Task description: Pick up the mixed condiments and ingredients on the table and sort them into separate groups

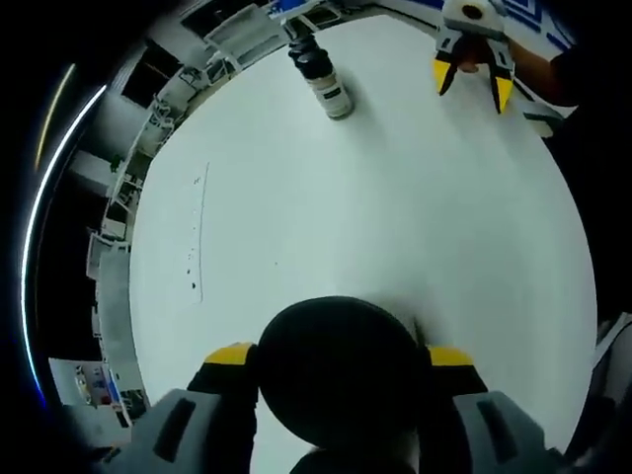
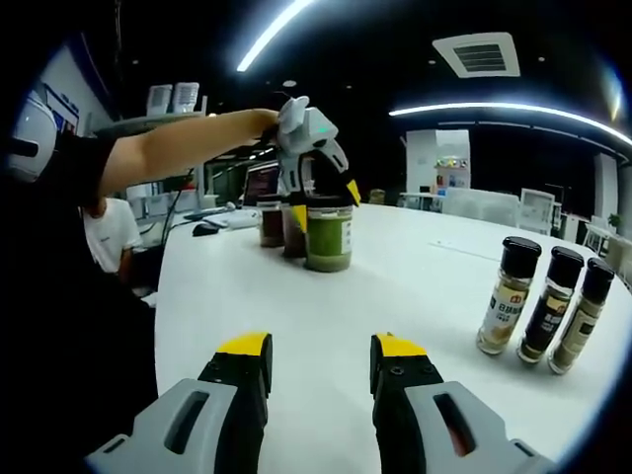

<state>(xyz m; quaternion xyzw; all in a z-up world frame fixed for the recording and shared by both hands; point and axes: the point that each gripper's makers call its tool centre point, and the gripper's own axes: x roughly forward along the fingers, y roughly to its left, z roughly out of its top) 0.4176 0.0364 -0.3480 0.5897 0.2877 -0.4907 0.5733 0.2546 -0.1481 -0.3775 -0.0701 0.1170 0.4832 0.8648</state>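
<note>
Broadly, a round white bench (image 2: 326, 296) spreads across both views, already carrying two separate clusters of condiments. In the right gripper view, the left hand-held gripper (image 2: 321, 202), gripped by a person's hand at upper centre, stands directly over a jar of green seasoning (image 2: 328, 235), its yellow tips down either side of the lid; the jar rests on the bench, touching two darker jars (image 2: 281, 227) behind it, apparently being added to that group. The left gripper view looks straight down on the jar's black lid (image 1: 341, 370) at bottom centre, with a yellow tip on each side, pressed close; judged from both views the jaws are clamped on the jar, though the contact itself is hidden by the lid. At the right of the right gripper view stand three slim black-capped spice bottles (image 2: 548, 301) in a tight row, well apart from the jars, likely a finished group. The right hand-held gripper (image 2: 314, 360) hovers low over bare bench, jaws parted and holding nothing; it also appears at the upper right of the left gripper view (image 1: 474, 84). Labels are too small to read, and the darker jars' contents cannot be made out.
</note>
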